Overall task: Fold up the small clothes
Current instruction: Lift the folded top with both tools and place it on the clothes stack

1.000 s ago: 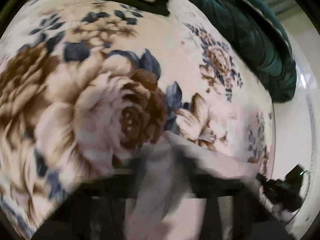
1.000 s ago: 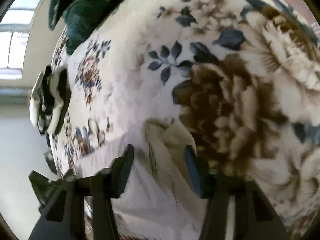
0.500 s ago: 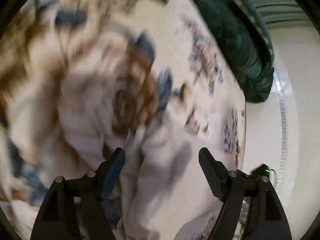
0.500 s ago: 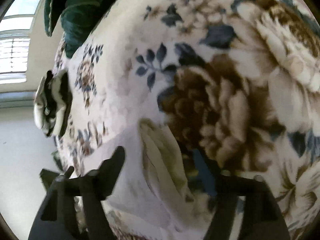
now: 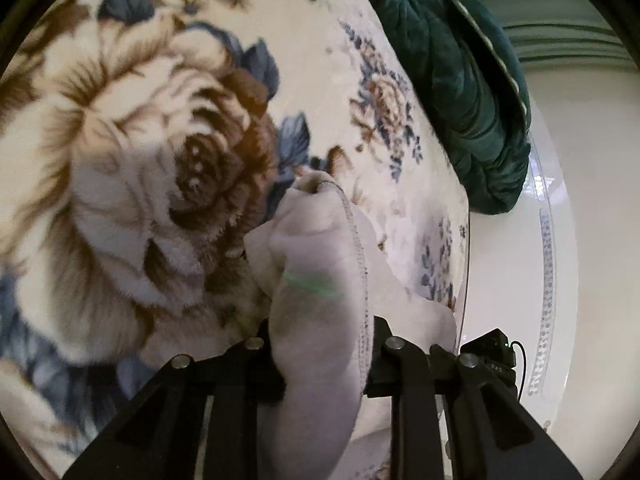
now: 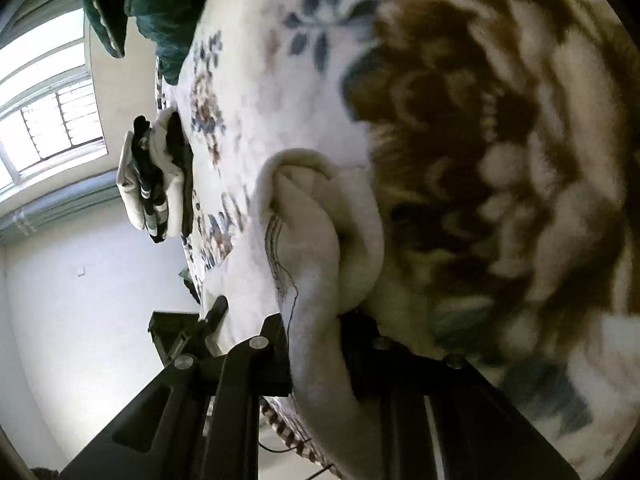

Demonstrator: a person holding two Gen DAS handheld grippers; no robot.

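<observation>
A small pale grey-white garment with a stitched hem lies bunched on a floral blanket. My left gripper is shut on one bunched end of it, the cloth bulging up between the jaws. In the right wrist view the same pale garment is pinched by my right gripper, which is shut on a thick fold with loose dark threads. Both grippers hold the cloth just above the blanket.
A dark green quilted cushion lies at the blanket's far edge, and also shows in the right wrist view. A stack of folded black-and-white clothes sits near the bed edge. A window and white wall lie beyond.
Both grippers were open around the garment half a second ago; both have now closed on it and the cloth is bunched up between their jaws.
</observation>
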